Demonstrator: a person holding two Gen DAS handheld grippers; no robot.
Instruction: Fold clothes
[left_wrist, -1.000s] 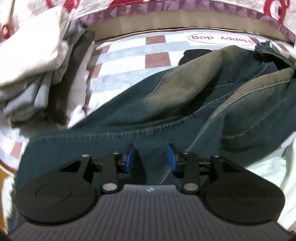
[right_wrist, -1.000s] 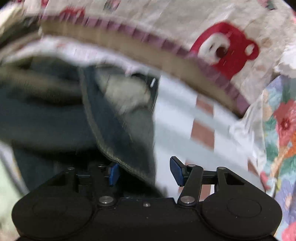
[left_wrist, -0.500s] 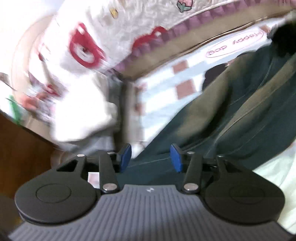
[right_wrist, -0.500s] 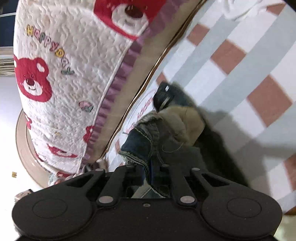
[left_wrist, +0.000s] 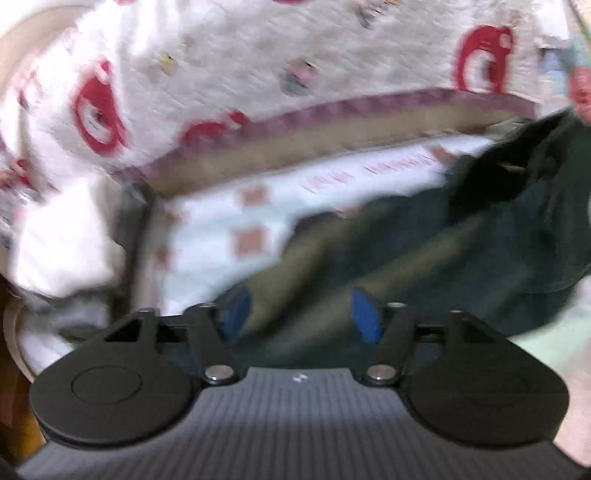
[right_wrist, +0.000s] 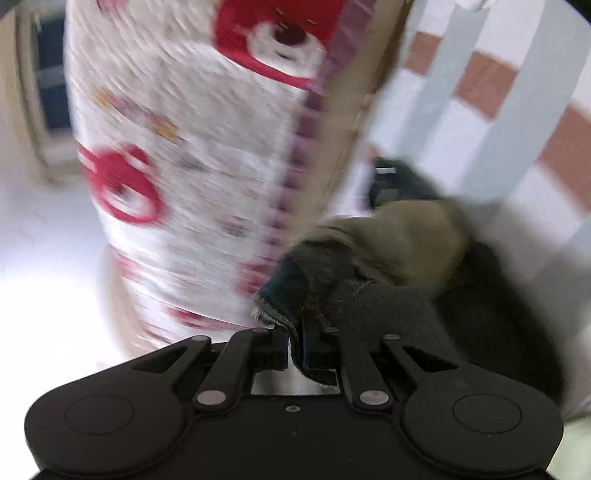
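Dark blue jeans (left_wrist: 424, 251) with faded olive patches lie across the checked bedsheet (left_wrist: 221, 221), blurred by motion. My left gripper (left_wrist: 301, 312) is open, its blue pads (left_wrist: 364, 314) spread just above the near part of the jeans, holding nothing. My right gripper (right_wrist: 299, 343) is shut on a frayed edge of the jeans (right_wrist: 369, 269) and holds it lifted above the sheet (right_wrist: 517, 110), the cloth hanging down from the jaws.
A white quilt with red bears (left_wrist: 258, 66) rises along the far side of the bed; it also fills the left of the right wrist view (right_wrist: 184, 147). A pile of white and grey clothes (left_wrist: 62, 243) lies at the left. Pale green fabric (left_wrist: 546, 339) lies at right.
My right gripper closed on the jeans edge and has lifted it. My left gripper opened wider and swung over the jeans; both views are blurred by motion.
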